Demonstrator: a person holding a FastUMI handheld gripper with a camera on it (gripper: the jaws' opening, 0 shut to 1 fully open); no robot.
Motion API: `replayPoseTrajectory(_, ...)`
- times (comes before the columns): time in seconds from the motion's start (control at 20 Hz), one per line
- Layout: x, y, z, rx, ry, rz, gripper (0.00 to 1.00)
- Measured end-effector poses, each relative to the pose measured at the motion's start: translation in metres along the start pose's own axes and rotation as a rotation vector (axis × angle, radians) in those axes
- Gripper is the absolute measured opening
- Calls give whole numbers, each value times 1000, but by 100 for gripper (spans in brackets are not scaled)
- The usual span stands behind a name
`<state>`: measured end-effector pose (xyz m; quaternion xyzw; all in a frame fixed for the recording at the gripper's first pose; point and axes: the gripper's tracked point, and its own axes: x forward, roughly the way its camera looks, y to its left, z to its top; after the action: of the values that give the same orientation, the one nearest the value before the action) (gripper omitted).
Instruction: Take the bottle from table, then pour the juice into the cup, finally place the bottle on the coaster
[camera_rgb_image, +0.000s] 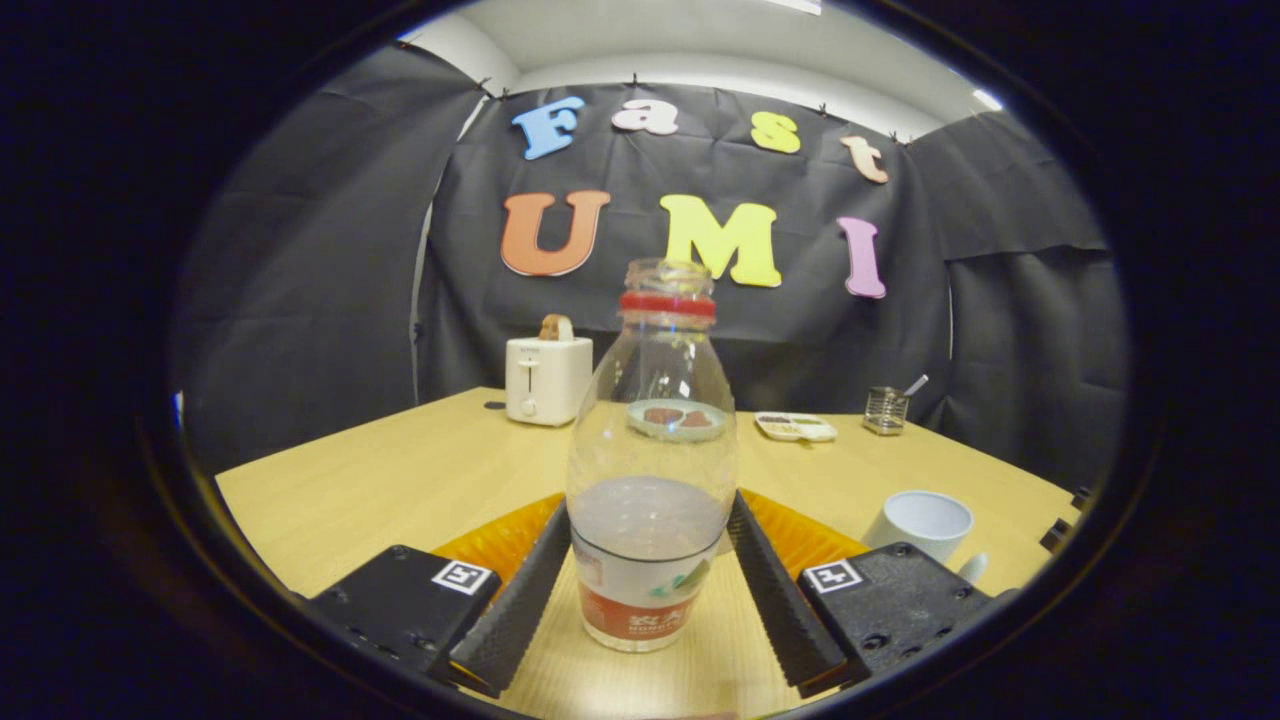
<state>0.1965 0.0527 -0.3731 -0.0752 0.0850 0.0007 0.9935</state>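
The hand-held gripper (650, 560) points across the worktop (400, 480) with its fingers spread apart, one on each side of the bottle (650, 470). The finger tips stand just beside the bottle's lower body; whether they touch it cannot be told, and no clamping is evident. The bottle stands upright on the worktop between the fingers. Its neck is open, a red ring sits below the mouth, and the liquid fills only the lower part.

An orange coaster (800, 535) lies flat just beyond the fingers, behind the bottle, showing on both sides of it. A white cup (925, 525) stands upright near the worktop's right edge, beside the right finger mount. Toward the far edge stand a white toaster (547, 378), a small plate (678, 420) seen through the bottle, a shallow tray (796, 427) and a wire holder (886, 410).

Task status, as judged: the first step, taking the bottle, is in hand but not completed. Closing on the bottle, lifting, pouring into the cup and setting the bottle on the coaster all remain.
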Motion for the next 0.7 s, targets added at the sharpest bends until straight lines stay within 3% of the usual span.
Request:
replayPoseTrajectory(0.15,-9,4,2,51,9,10,81)
replayPoseTrajectory(0.5,-26,34,39,255,-9,135,80)
replayPoseTrajectory(0.7,-32,33,66,381,-31,152,80)
